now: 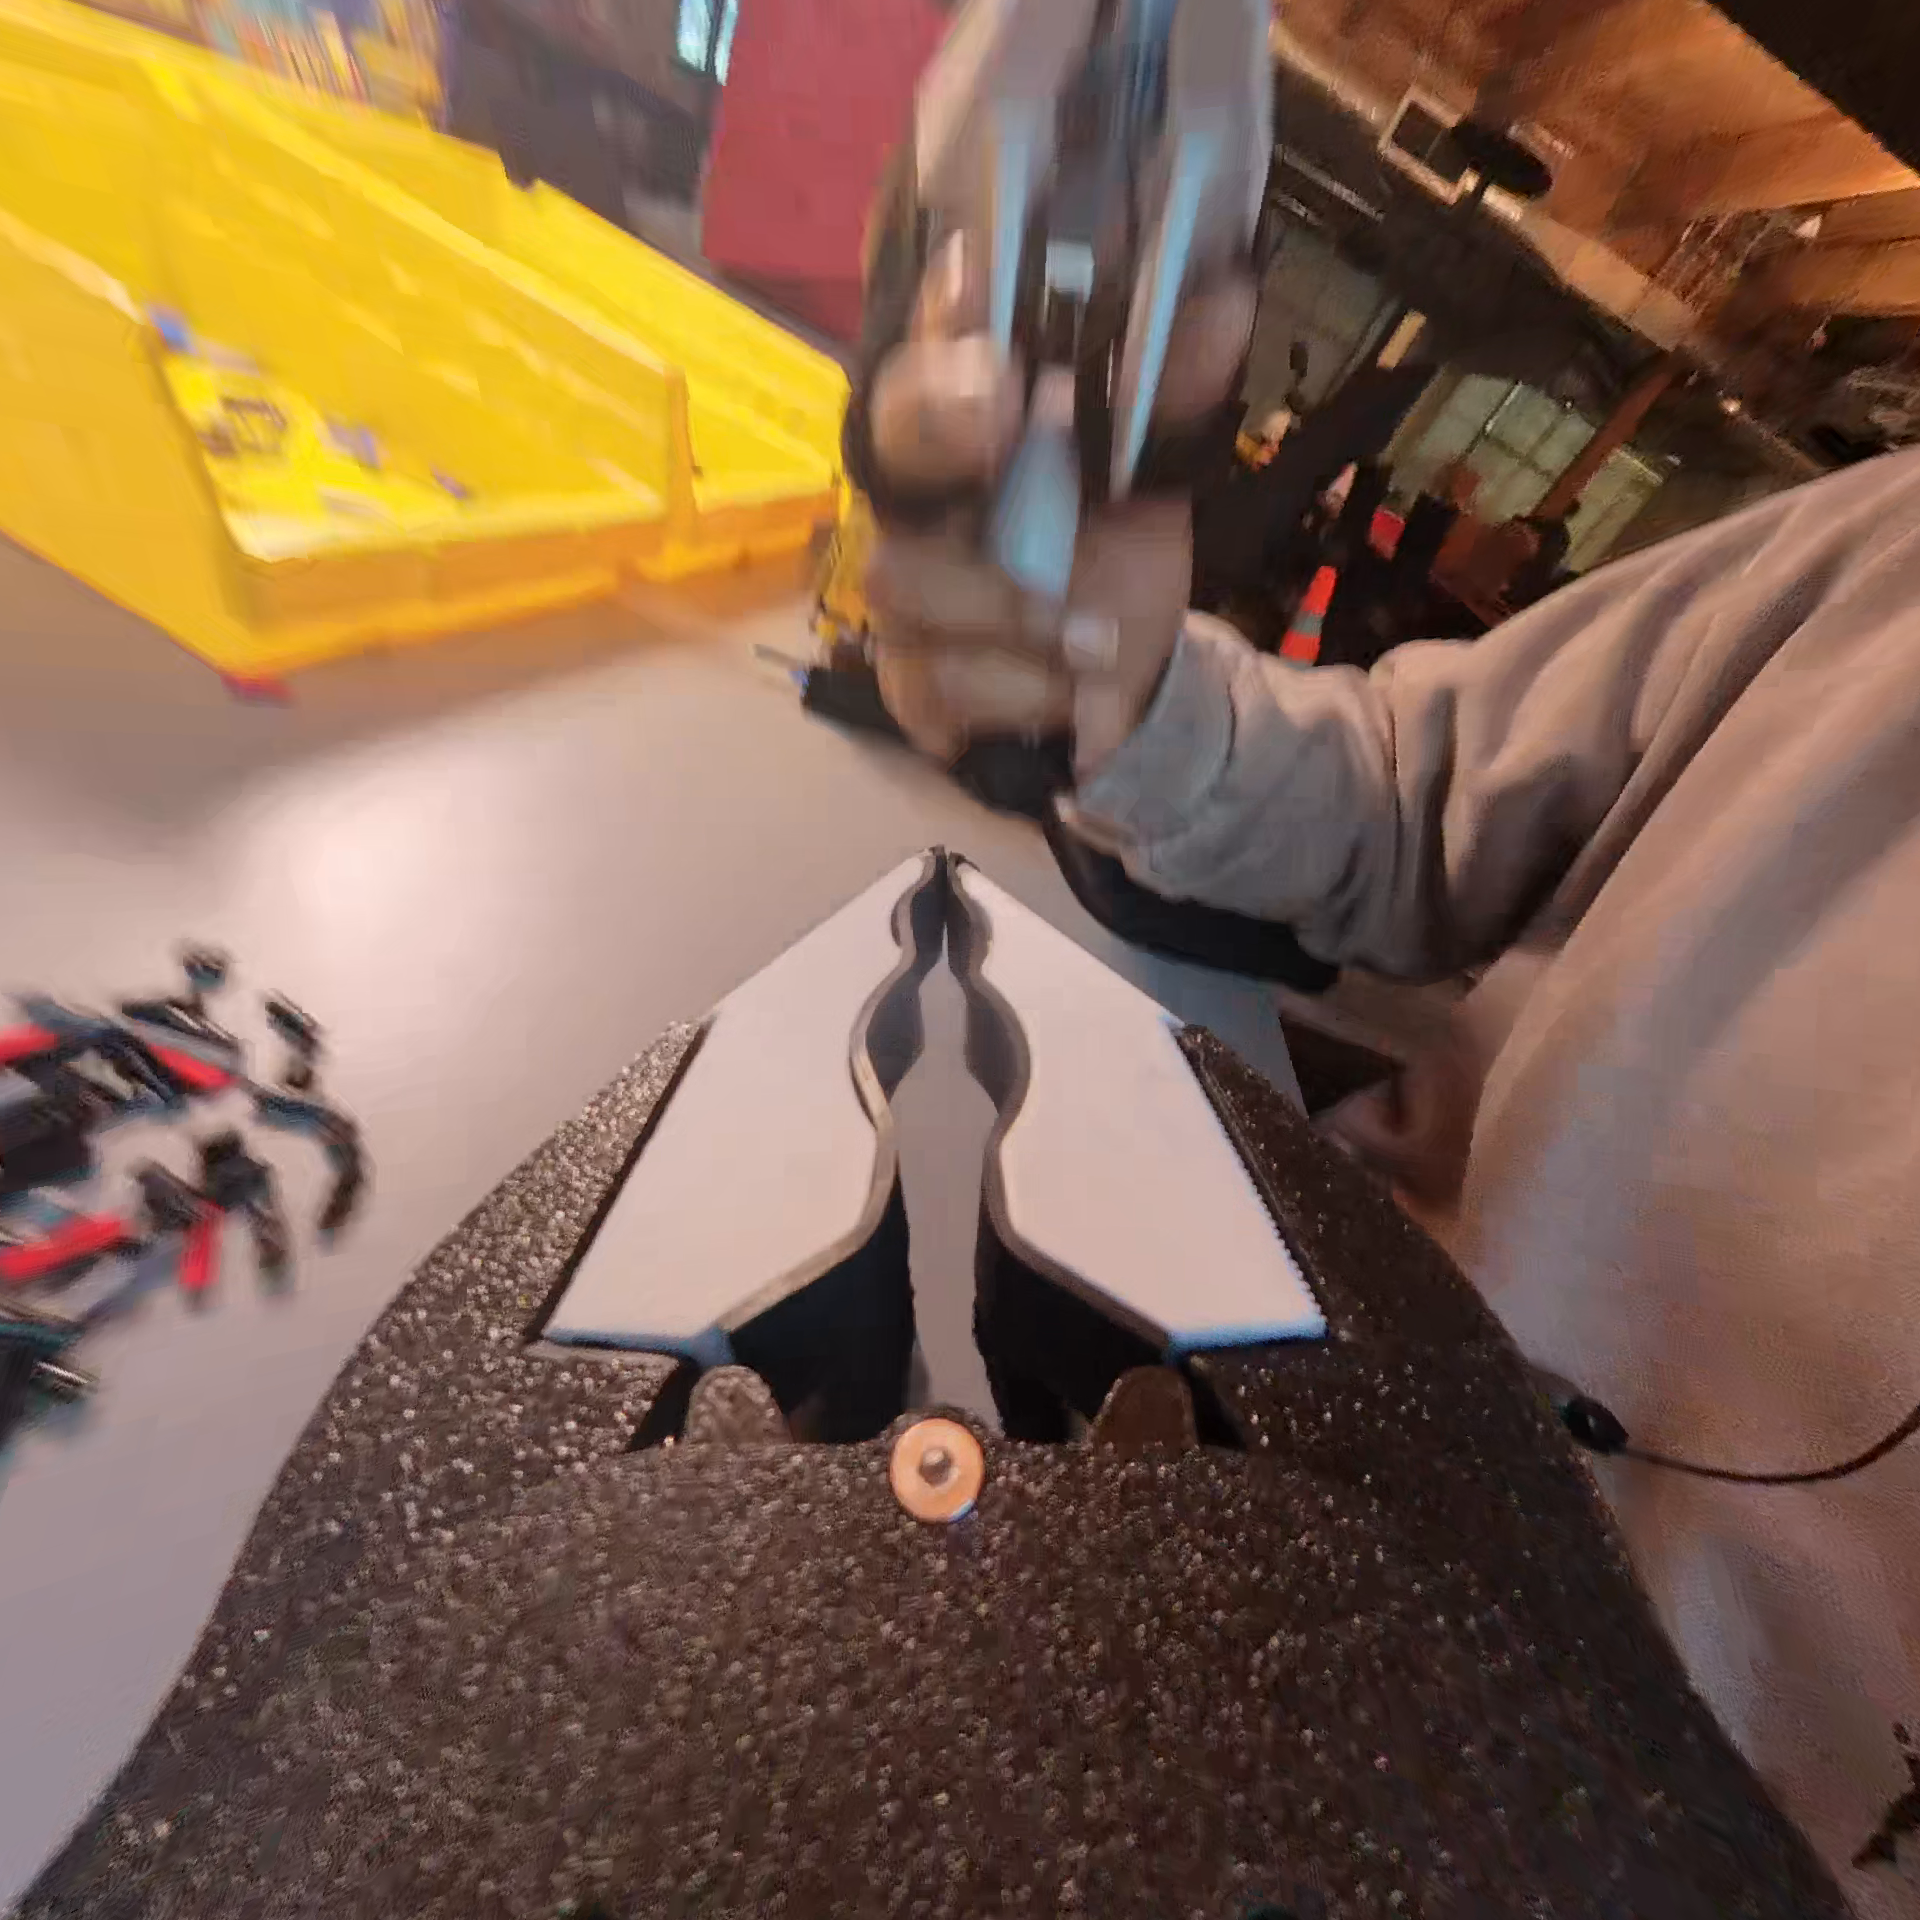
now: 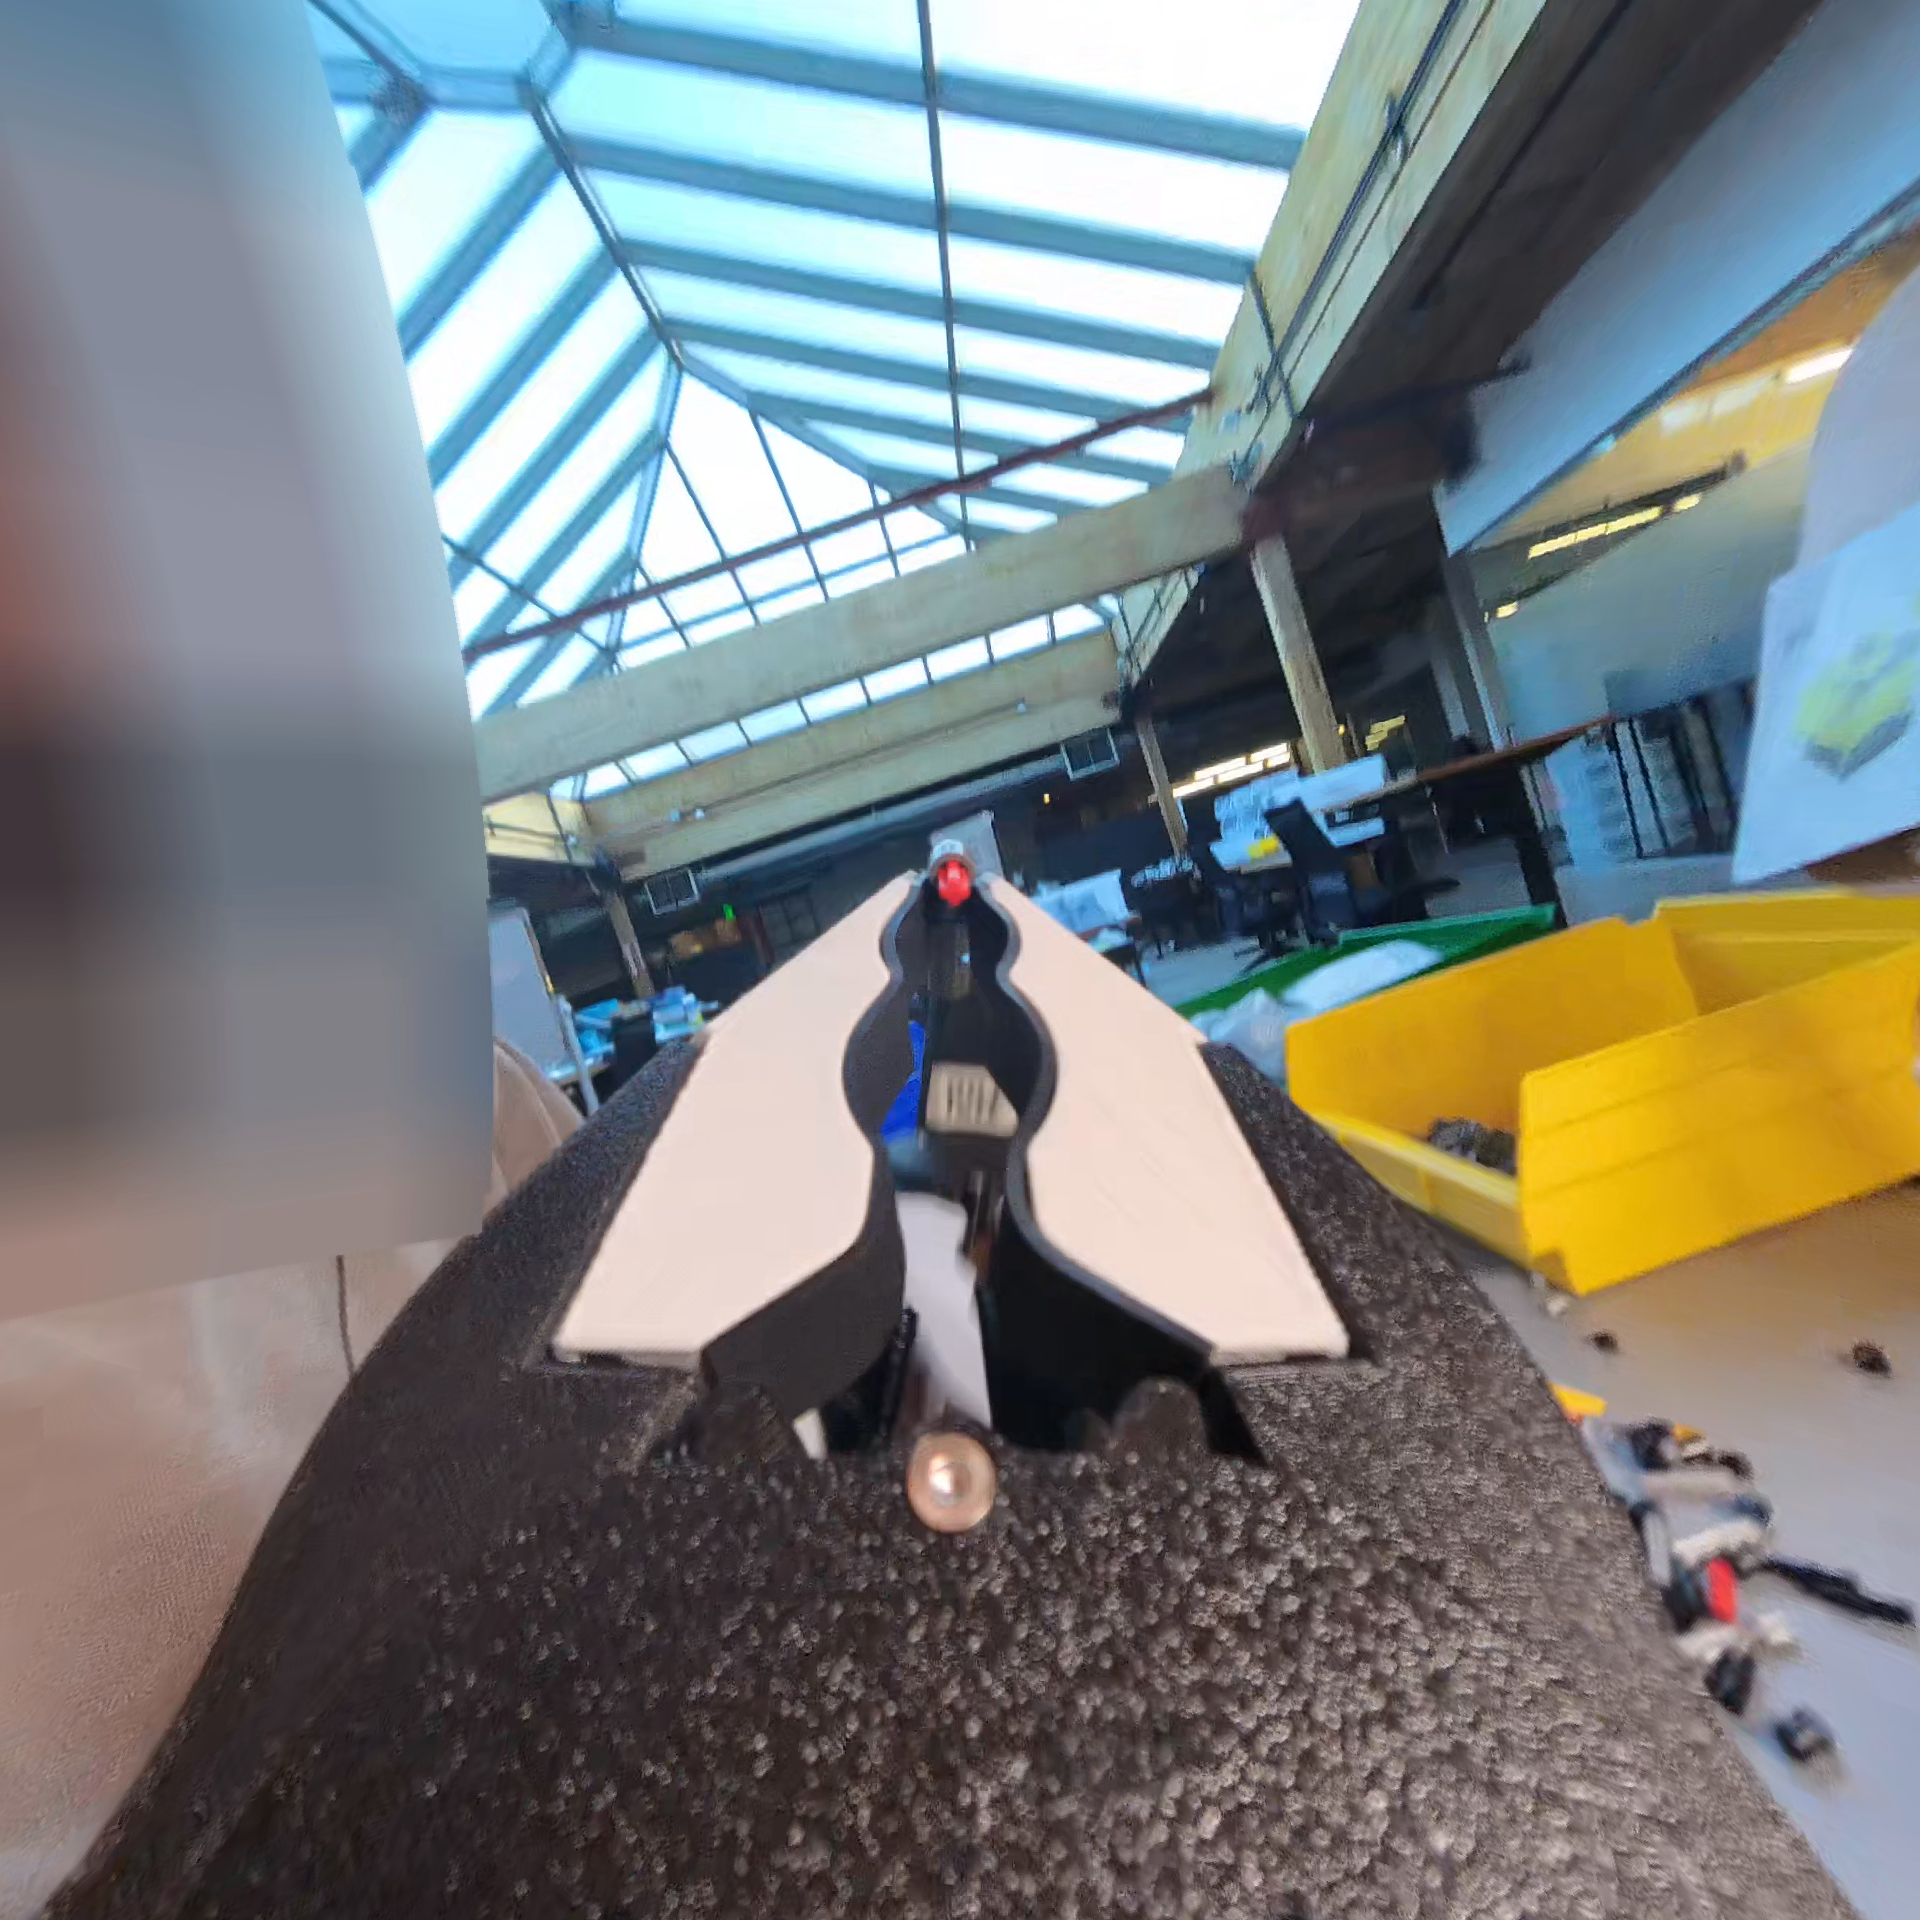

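My left gripper (image 1: 940,860) is shut and empty, low over the grey table (image 1: 499,831). A pile of small black and red parts (image 1: 156,1153) lies to its left. My right gripper (image 2: 949,878) points up towards the ceiling. It is shut on a small red-tipped part (image 2: 949,883), whose black stem and grey ribbed piece (image 2: 971,1103) run back between the fingers. In the left wrist view the right gripper's blurred body (image 1: 1039,364) is raised ahead of my left gripper, held by a hand in a grey sleeve (image 1: 1403,790).
Yellow bins (image 1: 416,343) stand at the table's back and also show in the right wrist view (image 2: 1621,1091). Loose small parts (image 2: 1714,1558) lie on the table at lower right. A black and yellow object (image 1: 842,634) sits partly hidden behind the hand. A person's torso (image 1: 1714,1247) is close on the right. My right fingertips sit around 15 cm from my left ones.
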Tool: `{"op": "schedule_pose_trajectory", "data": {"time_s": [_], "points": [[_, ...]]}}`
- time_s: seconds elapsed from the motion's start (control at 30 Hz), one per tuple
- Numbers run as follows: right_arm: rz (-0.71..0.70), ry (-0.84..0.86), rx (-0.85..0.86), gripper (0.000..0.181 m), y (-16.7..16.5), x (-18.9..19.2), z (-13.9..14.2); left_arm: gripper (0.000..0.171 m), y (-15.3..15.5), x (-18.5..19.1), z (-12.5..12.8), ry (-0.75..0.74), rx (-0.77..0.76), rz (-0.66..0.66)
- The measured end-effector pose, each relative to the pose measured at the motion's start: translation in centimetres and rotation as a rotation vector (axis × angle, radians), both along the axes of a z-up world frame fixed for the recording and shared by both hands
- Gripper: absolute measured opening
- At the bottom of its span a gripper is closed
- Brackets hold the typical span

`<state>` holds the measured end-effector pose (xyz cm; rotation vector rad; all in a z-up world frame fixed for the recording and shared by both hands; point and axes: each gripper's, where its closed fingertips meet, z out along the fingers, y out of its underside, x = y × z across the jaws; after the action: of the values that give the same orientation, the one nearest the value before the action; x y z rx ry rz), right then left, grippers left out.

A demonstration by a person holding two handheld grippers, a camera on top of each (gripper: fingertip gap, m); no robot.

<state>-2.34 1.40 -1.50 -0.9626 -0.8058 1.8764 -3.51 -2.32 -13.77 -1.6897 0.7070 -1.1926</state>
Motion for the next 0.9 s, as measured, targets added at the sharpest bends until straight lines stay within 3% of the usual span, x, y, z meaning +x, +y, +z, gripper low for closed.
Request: {"op": "schedule_pose_trajectory", "data": {"time_s": [0.07, 0.13, 0.2, 0.37, 0.47, 0.53, 0.7, 0.9], "points": [[0.019, -0.051, -0.059, 0.003, -0.4, -1.0, -2.4, 0.0, 0.9, -0.3, 2.1, -0.001, 0.035, -0.011], [0.036, -0.065, -0.1, 0.004, 0.6, -1.1, -2.9, 0.0, 0.8, 0.3, 1.4, 0.045, 0.052, -0.02], [0.027, -0.105, -0.079, 0.004, 1.2, -1.3, -3.5, 0.0, 0.4, 0.5, 1.2, -0.012, 0.014, -0.035], [0.106, -0.176, -0.123, 0.004, 0.0, -2.7, -5.7, 0.028, 0.5, -0.1, 1.0, -0.043, -0.007, -0.005], [0.129, -0.216, -0.108, 0.004, -0.9, -3.6, -6.8, 0.038, 0.4, -0.5, 2.1, -0.118, -0.013, -0.013], [0.151, -0.237, -0.108, 0.004, -1.5, -4.0, -7.4, 0.037, 0.4, -0.8, 2.5, -0.152, -0.022, -0.019], [0.18, -0.257, -0.092, 0.004, -2.4, -4.5, -7.9, 0.007, 0.3, -1.2, 2.4, -0.134, -0.008, -0.016], [0.195, -0.242, -0.105, 0.005, -2.8, -4.5, -7.8, 0.006, -0.1, -1.1, 2.3, -0.132, -0.034, -0.041]]}}
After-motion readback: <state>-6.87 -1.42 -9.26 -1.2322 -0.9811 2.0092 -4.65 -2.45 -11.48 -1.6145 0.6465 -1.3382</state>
